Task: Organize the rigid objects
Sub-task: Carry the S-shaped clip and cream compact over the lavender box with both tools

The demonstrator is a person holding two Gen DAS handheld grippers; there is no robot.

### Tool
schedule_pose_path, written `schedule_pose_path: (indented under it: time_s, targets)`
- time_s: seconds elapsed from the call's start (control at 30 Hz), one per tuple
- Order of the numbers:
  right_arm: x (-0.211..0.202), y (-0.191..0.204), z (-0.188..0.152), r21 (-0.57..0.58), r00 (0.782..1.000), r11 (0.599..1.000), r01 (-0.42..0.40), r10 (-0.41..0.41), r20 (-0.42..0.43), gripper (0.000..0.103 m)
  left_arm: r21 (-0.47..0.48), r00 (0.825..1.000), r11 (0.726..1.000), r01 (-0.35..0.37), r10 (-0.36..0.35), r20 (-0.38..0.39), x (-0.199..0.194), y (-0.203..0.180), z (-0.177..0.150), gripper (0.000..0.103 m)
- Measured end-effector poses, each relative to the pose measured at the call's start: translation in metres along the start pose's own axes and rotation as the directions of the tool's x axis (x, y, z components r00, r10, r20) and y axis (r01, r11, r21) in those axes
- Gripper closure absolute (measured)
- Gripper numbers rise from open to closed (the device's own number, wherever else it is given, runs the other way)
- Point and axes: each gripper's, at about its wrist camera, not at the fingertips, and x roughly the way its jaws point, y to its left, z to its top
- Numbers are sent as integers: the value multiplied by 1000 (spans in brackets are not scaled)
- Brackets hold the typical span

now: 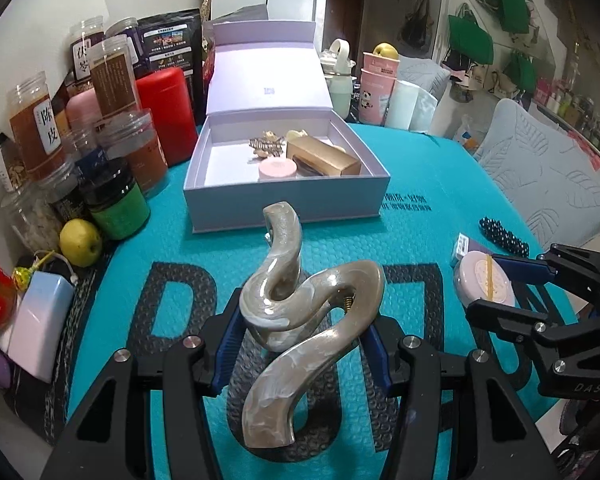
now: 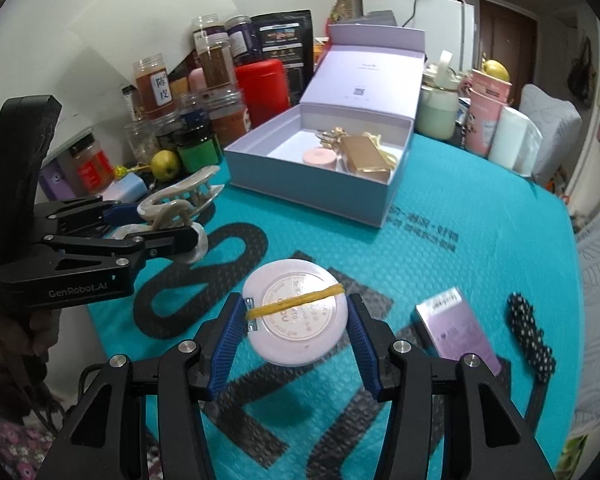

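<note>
The pearly beige, wavy plastic hair claw clip point(image 1: 300, 304) is sitting clamped in my left gripper point(image 1: 302, 354), near of the open lavender cardboard box point(image 1: 284, 196) on the teal mat point(image 1: 440, 216). In the right wrist view, my right gripper point(image 2: 296, 326) is grasping the round pale pink compact point(image 2: 296, 316) banded with a yellow rubber band point(image 2: 296, 300), with a purple carton point(image 2: 456, 326) lying just right.

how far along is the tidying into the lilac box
Done: a gold bar, a pink round tin and a gold clip lie in the open lilac box. In hand: left gripper holds the pearly wavy hair claw, right gripper the round pink compact. Left: purple carton, dotted black clip.
</note>
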Motion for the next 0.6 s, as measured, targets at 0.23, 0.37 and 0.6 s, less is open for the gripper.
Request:
schedule_pose_path:
  time_s: [0.23, 0.37, 0.6]
  targets:
    - [2, 1, 22, -9, 1000, 1000, -8, 8, 12, 52, 11, 1000, 1000, 4, -4, 9, 0, 8, 20, 50]
    - [3, 0, 35, -15, 1000, 1000, -11, 11, 19, 52, 24, 1000, 1000, 19, -19, 5, 1, 11, 31, 50]
    - [6, -3, 59, -42, 999, 999, -20, 22, 34, 52, 32, 999, 999, 42, -42, 15, 4, 16, 52, 50]
